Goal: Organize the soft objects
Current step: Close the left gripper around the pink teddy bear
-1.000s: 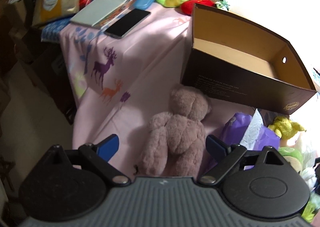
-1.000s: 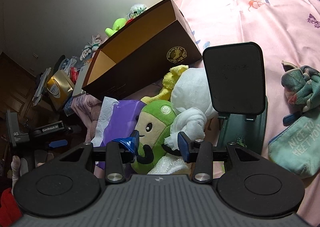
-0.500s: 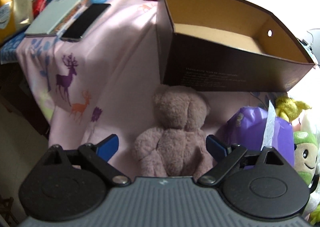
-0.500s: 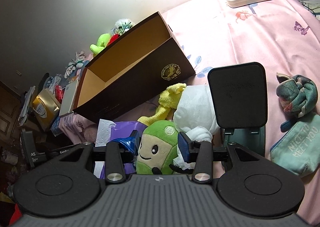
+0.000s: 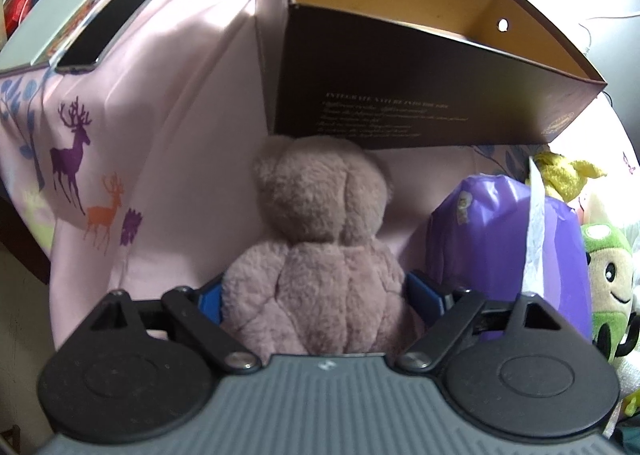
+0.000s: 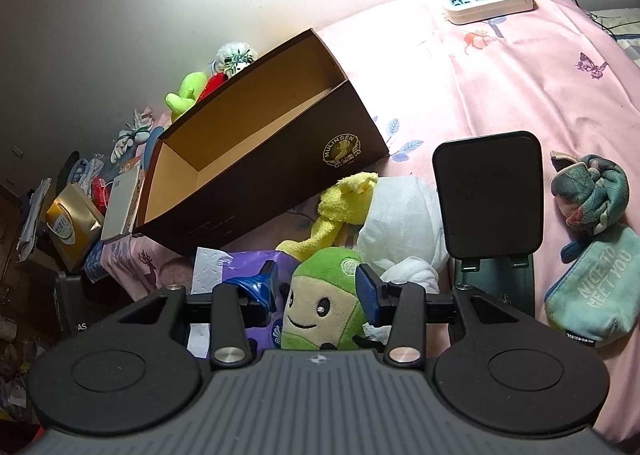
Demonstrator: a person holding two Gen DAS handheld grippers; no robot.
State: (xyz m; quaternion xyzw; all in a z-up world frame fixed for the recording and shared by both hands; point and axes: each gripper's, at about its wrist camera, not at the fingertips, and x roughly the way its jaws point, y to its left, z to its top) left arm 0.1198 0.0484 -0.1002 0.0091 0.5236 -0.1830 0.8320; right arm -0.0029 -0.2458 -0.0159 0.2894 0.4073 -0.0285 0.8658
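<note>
Box [image 5: 400, 103] is empty, nothing sorted yet. My left hand-held gripper [image 5: 316, 295] is closing around the brown teddy [image 5: 320, 255] on the bed; right hand-held gripper [image 6: 320, 291] grips the green plush [image 6: 324, 303].

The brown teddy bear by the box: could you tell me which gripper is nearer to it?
Left. The left gripper straddles the teddy bear, closing on it; the right gripper is around the green plush doll.
</note>
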